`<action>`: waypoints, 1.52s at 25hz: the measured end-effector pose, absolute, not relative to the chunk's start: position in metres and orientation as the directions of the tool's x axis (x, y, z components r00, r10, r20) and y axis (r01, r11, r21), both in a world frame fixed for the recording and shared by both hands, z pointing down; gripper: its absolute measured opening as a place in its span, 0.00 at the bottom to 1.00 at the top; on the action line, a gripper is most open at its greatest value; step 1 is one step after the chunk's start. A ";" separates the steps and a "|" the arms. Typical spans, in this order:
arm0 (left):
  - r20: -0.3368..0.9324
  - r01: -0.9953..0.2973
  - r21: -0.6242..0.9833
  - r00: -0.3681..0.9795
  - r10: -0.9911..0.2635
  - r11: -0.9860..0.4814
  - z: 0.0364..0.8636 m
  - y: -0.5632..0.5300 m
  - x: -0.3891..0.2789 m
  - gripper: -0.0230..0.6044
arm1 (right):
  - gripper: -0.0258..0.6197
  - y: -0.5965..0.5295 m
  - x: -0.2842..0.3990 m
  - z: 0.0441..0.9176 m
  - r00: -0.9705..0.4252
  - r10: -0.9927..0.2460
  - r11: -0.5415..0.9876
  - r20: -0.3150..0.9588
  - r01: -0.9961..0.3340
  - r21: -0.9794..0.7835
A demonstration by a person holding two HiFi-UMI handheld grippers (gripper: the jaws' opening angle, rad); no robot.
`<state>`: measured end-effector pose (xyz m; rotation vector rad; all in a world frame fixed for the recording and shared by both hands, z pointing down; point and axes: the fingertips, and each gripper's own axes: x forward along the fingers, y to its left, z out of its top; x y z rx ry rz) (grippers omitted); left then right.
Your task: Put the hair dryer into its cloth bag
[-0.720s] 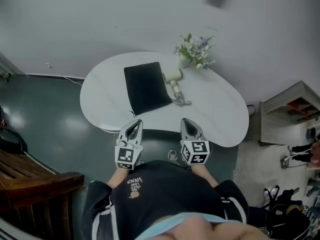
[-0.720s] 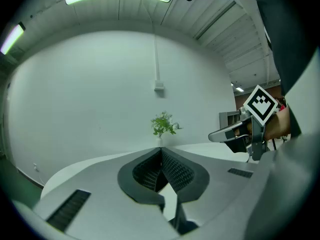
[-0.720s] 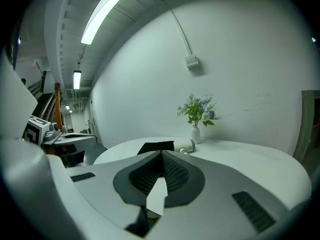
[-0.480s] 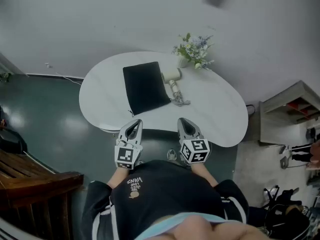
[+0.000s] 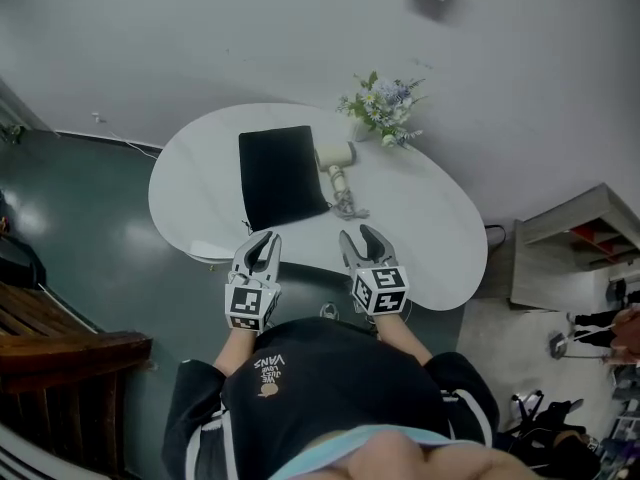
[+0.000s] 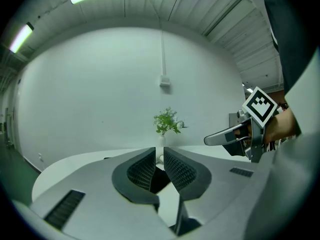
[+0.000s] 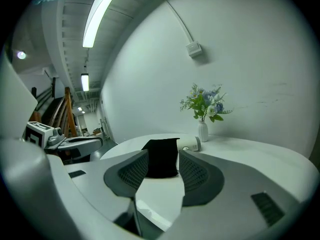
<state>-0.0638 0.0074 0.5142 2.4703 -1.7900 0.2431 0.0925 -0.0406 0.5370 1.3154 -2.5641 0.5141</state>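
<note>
A flat black cloth bag [image 5: 280, 176] lies on the white oval table [image 5: 430, 238]. The cream hair dryer [image 5: 335, 161] lies just right of it, its cord [image 5: 347, 207] bunched toward me. Both grippers hover at the table's near edge, short of both things. My left gripper [image 5: 263, 240] is shut with nothing in it, and its pads [image 6: 145, 169] almost meet. My right gripper [image 5: 358, 235] stands open and empty. In the right gripper view the bag [image 7: 162, 156] shows between the pads [image 7: 197, 174], with the dryer [image 7: 191, 144] behind it.
A vase of flowers [image 5: 382, 104] stands at the table's far edge, close behind the dryer. A wooden bench [image 5: 60, 353] is on the dark floor at the left. A shelf unit [image 5: 570, 243] stands to the right, and the grey wall lies beyond the table.
Both grippers have edged forward toward the table's near edge. The right jaws have spread apart. The head view has shifted a little; bag and dryer lie as before.
</note>
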 end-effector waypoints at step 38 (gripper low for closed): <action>0.527 -0.805 -0.204 0.390 -0.755 -0.558 0.632 -0.087 -0.088 0.43 | 0.38 -0.188 0.073 0.637 -0.497 -0.638 0.503 0.588 -0.847 -0.170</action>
